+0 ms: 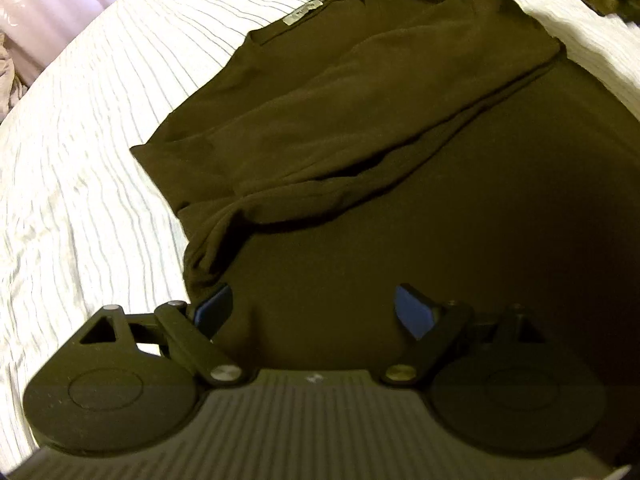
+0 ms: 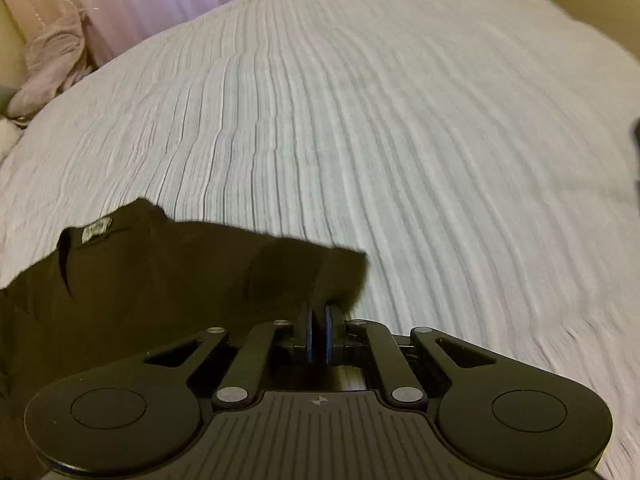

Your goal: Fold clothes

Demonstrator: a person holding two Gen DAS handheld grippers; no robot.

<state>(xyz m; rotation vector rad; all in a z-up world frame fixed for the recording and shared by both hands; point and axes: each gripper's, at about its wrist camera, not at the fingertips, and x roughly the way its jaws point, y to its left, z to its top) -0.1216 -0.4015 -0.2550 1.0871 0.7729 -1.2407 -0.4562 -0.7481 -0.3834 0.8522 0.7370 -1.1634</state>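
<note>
Striped bedspread point(image 2: 400, 140) under dark sweater point(image 1: 360, 128); right tongs point(image 2: 319, 320) pinch its edge.

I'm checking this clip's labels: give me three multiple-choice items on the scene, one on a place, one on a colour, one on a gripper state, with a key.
1. Where does the garment lie?
A. On a wooden floor
B. On the ribbed white bedspread
C. In a basket

2. What colour is the garment?
A. Dark brown
B. Bright red
C. Pale yellow

3. How does the right gripper stand?
A. Wide open, clear of the cloth
B. Closed on a hanger
C. Closed on the garment's edge

Key:
1 B: both wrist views show it spread on the striped bedspread.
2 A: the cloth reads dark brown throughout, with a pale neck label.
3 C: its blue pads pinch a fold of the dark cloth, while the left gripper hangs open above the garment.
</note>
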